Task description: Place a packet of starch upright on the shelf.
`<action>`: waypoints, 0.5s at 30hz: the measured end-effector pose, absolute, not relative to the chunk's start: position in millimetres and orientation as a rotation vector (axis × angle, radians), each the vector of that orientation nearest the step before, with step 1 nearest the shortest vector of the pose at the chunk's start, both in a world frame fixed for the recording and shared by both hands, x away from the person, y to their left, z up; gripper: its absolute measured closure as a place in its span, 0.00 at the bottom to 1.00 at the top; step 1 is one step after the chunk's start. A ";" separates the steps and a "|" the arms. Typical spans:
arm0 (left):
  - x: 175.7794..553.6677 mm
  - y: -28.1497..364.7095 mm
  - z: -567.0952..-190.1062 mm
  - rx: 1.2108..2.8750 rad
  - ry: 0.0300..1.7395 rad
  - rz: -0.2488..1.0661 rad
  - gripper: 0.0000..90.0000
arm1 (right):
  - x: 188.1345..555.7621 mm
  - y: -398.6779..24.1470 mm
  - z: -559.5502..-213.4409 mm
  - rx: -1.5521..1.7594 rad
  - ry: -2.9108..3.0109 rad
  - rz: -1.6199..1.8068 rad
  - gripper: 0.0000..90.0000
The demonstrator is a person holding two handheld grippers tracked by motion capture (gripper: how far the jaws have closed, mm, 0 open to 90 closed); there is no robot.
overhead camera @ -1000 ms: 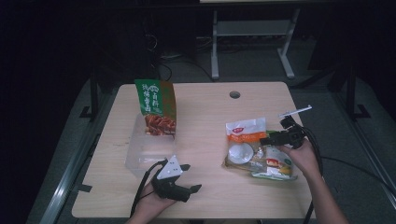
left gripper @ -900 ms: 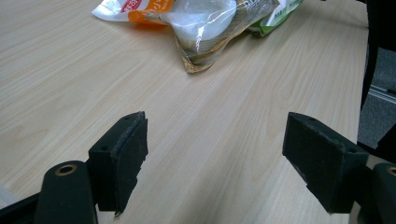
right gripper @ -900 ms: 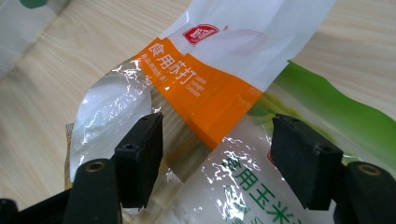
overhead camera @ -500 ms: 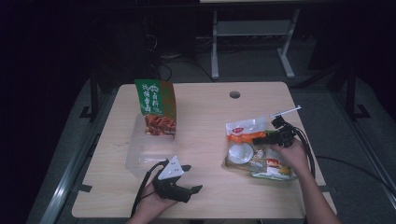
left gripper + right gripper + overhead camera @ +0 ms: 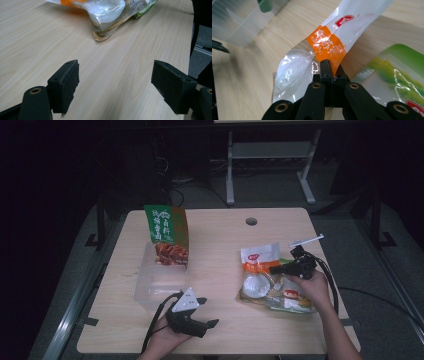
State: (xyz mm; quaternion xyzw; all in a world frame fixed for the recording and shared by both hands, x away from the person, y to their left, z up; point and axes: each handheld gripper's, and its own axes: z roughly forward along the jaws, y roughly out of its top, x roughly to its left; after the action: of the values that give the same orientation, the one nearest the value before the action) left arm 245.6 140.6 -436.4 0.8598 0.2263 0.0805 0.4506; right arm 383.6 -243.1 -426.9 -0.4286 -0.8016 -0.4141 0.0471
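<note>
We find the right gripper (image 5: pixel 274 269) at the right side of the light wooden table (image 5: pixel 220 245), its jaws having just been closing and now pinched on the white-and-clear plastic snack packet with an orange band (image 5: pixel 329 46). The pinch sits at the edge of the film, just below the orange band, as the right gripper view shows. The packet lies on top of a small pile of clear-wrapped snack packets (image 5: pixel 280 295), partly lifted at its upper end.

The left gripper (image 5: pixel 212 324) rests in the person's left hand near the front edge of the table, its jaws spread wide with nothing between them.

We judge the packet light, soft and slippery: thin glossy film that will crumple and sag below the grip. The flat sealed margin is the sound place to hold; a pinch on the filled body risks crushing the contents or sliding off.

Writing: a red oval logo (image 5: pixel 344 20) and white characters on the orange band, neither legible to us. A green-and-orange upright snack bag (image 5: pixel 167 236) stands in a clear plastic box (image 5: pixel 150 287) at the left; its pale characters cannot be read.
</note>
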 end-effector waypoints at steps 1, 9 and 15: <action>245.6 139.8 -436.5 2.120 0.568 0.191 0.25 | 381.2 -242.8 -424.9 -1.300 -2.453 -1.277 0.99; 250.0 131.8 -433.3 2.092 0.581 0.136 0.26 | 358.5 -239.0 -407.5 -1.189 -2.466 -1.433 0.99; 257.2 119.7 -429.3 2.085 0.580 0.115 0.26 | 342.6 -227.7 -393.3 -1.097 -2.518 -1.499 0.99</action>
State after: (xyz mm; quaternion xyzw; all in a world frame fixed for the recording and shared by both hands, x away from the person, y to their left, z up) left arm 257.2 119.7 -429.3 0.8500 0.2366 0.0470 0.4683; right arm 342.6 -227.7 -393.3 -0.3507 -0.8047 -0.4790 0.0065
